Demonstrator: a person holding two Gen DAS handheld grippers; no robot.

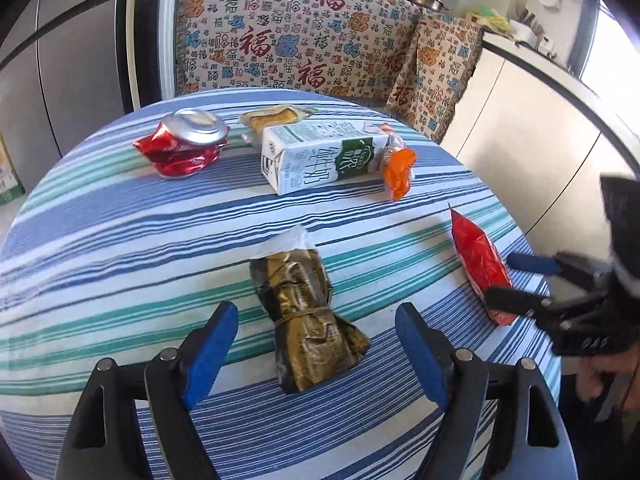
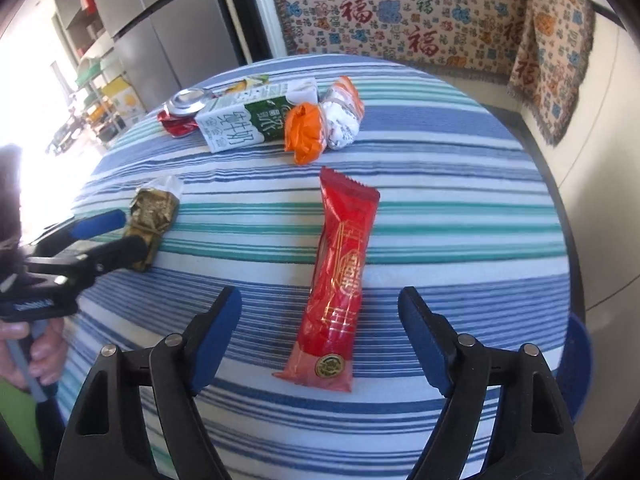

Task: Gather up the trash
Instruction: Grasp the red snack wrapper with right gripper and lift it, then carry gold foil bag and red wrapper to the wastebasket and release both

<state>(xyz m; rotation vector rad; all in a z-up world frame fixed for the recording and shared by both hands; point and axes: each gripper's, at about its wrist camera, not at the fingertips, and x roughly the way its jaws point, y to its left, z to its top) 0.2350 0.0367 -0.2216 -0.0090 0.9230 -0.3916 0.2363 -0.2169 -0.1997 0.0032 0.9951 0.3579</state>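
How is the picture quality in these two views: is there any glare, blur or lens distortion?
Left wrist view: strong fisheye bending curves the striped tablecloth; the right gripper at the edge looks slightly blurred. Right wrist view: the upper left is blown out by window glare; the red wrapper is sharp and shiny.

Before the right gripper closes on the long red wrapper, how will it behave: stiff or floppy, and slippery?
The red wrapper looks like glossy film, so the pads may slip on it. It lies flat and thin on the striped tablecloth, so it is probably light and floppy, and may crumple between the open right gripper.
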